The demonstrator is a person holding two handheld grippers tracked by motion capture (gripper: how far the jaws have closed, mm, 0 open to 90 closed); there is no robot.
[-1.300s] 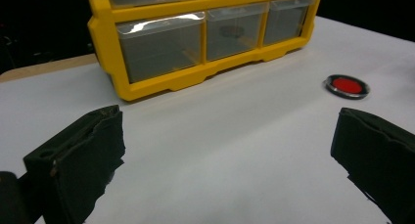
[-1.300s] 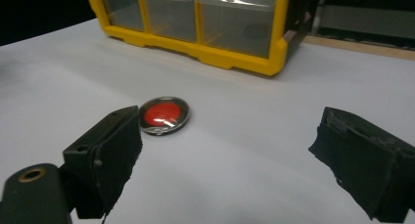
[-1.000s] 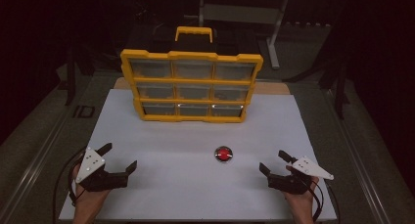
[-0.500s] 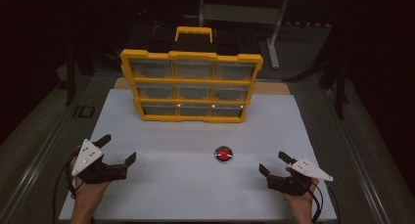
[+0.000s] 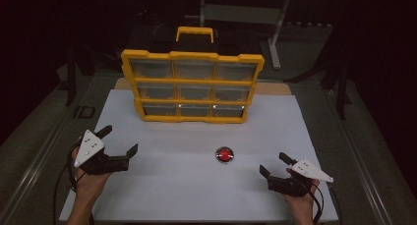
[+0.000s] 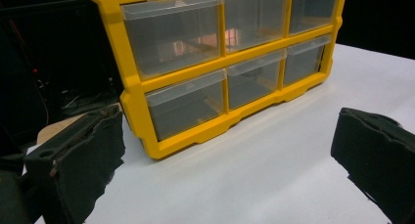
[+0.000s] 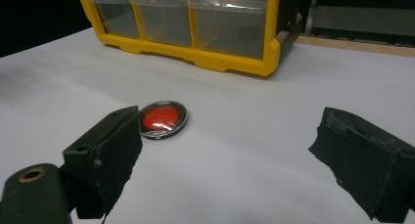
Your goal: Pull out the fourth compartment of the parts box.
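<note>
Red button [image 5: 224,154] lies on desk [image 5: 172,185] ahead-left of right tool [image 5: 273,167], nearer it than left tool [image 5: 119,141]; both tools wide open, empty.

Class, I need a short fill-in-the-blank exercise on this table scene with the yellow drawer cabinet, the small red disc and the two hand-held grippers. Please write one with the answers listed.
1. The drawer cabinet has a frame coloured ____.
2. Its clear drawers stand in three rows of ____.
3. The small red disc lies on the white table nearer the ____ gripper.
4. The left gripper and the right gripper both have their jaws ____.

Missing words: yellow; three; right; open
</note>
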